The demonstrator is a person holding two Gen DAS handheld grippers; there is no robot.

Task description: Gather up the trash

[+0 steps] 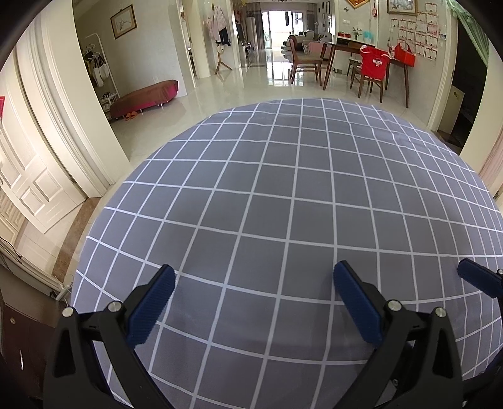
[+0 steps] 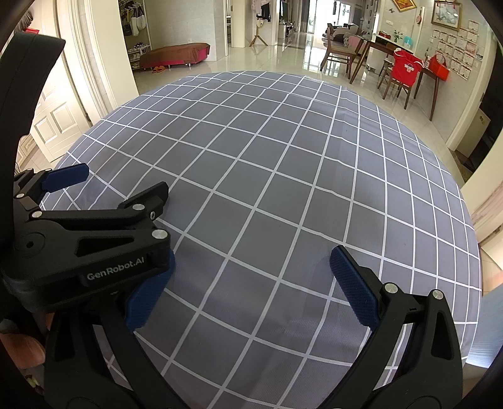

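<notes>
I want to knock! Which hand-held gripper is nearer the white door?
Left. The left hand-held gripper sits on the white door side; the right hand-held gripper is farther, beyond it.

Home interior, open living/dining area. Glossy tiled floor (image 1: 251,85), wooden dining table (image 1: 361,50) with chairs (image 1: 303,59), red shirt (image 1: 374,64) draped over one chair, coat stand (image 1: 220,37), framed picture (image 1: 123,21), white panelled door (image 1: 28,176), grid-checked tablecloth (image 1: 283,204) in foreground.
</notes>
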